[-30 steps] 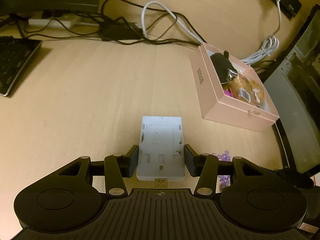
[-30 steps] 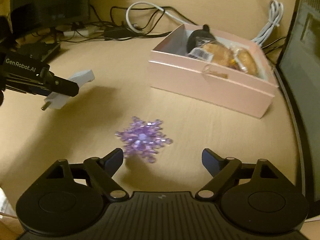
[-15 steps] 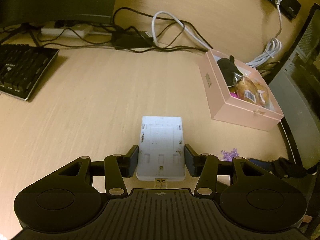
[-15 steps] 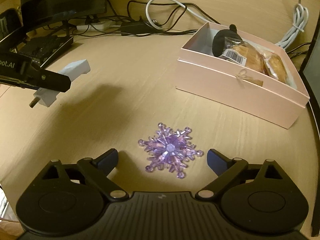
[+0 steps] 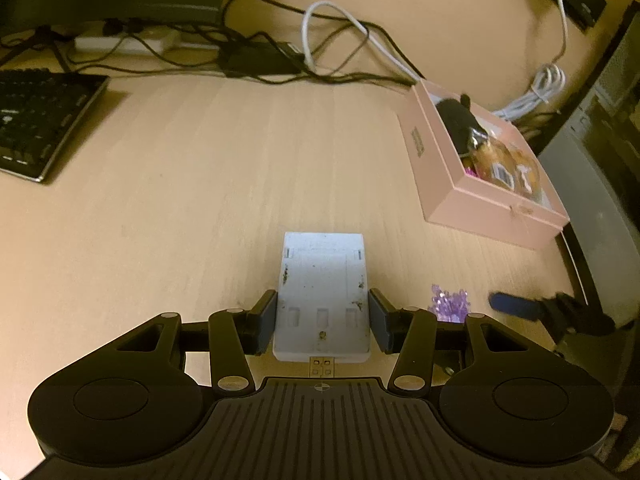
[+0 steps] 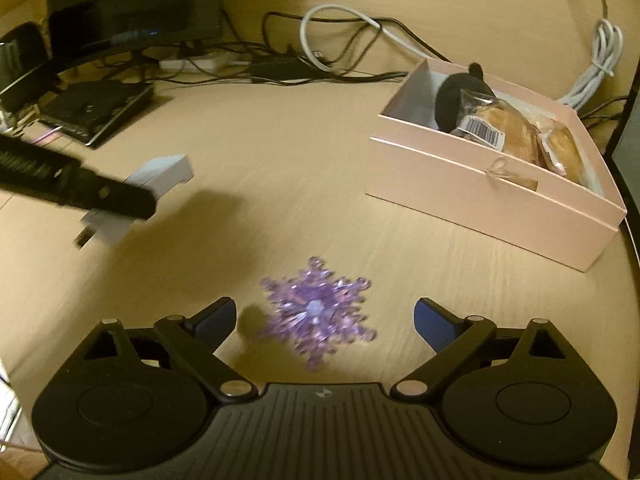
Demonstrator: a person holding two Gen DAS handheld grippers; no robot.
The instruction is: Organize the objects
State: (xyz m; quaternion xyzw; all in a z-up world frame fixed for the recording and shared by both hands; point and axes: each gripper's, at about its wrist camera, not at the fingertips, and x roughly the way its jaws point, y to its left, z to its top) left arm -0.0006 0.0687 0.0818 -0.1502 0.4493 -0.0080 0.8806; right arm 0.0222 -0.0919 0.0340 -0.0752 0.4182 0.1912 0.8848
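Note:
My left gripper is shut on a white flat plastic device with a USB plug and holds it above the wooden desk. It shows in the right wrist view at the left, in the air. My right gripper is open, its fingers either side of a purple crystal snowflake that lies on the desk. The snowflake also shows in the left wrist view. An open pink box with a black object and wrapped pastries stands at the right, also in the left wrist view.
A black keyboard lies at the left. A power strip and tangled cables run along the back of the desk. A monitor stands at the back left. A dark computer case stands right of the box.
My right gripper has moved forward so the snowflake now sits between its open fingers. My left gripper has lifted and drawn back with the white device.

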